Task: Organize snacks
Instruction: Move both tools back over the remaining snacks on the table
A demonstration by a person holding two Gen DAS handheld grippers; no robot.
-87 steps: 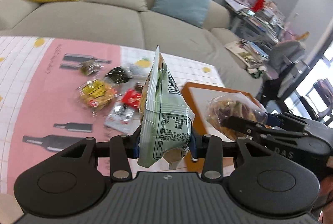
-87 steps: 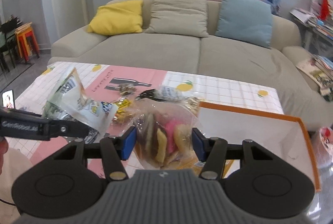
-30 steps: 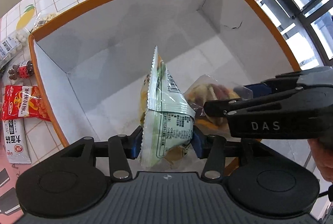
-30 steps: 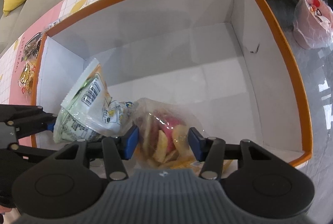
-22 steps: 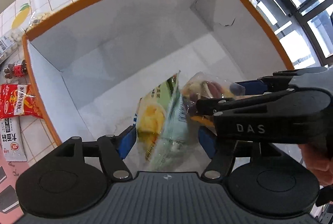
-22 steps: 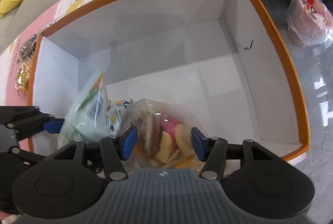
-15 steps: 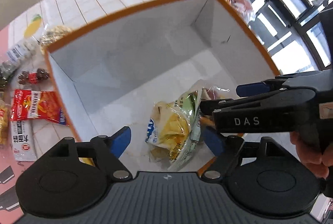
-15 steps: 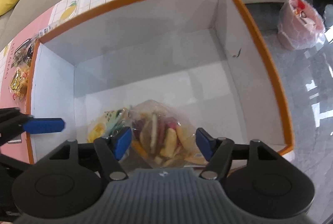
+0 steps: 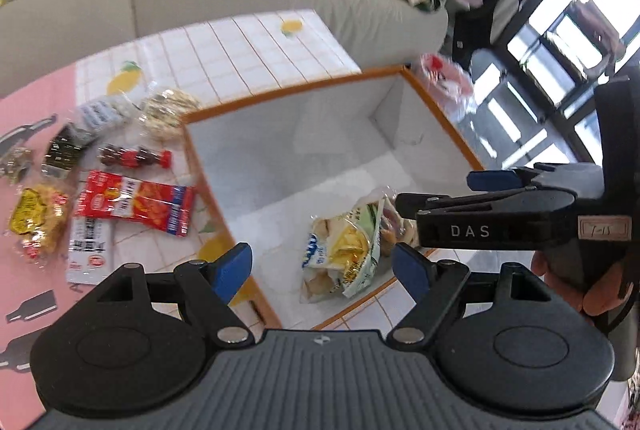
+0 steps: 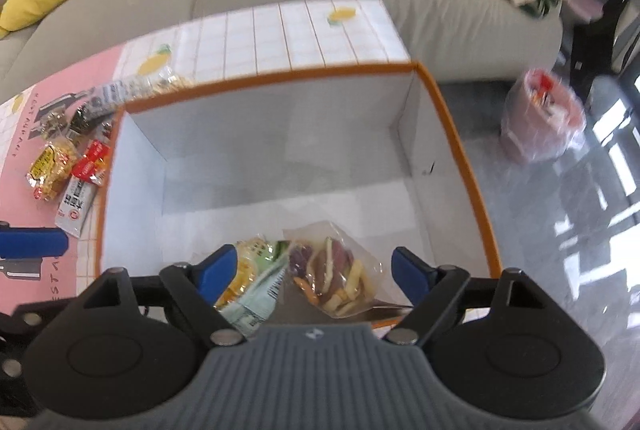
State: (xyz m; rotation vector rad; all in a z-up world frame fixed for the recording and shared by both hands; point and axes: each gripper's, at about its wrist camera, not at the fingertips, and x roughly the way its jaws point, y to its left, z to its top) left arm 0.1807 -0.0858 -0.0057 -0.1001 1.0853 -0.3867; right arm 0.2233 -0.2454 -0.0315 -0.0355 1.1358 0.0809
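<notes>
Green chip bag (image 9: 344, 250) and clear bag of mixed crisps (image 10: 336, 276) no longer in my tools — both now lie side by side on the box (image 10: 460, 150) floor. Left tool (image 9: 322, 264) wide, empty; right tool (image 10: 314, 272) opening, lifted clear.

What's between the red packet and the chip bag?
The box's orange-rimmed wall, seen in the left wrist view: red packet outside on the table, chip bag inside.

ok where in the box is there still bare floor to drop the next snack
Most of the box floor is bare: the whole stretch from its far wall toward the middle, and the right side. The near edge is taken by the green chip bag and the clear bag of mixed chips, lying side by side. Outside, the tablecloth left of the box is crowded with loose packets.
</notes>
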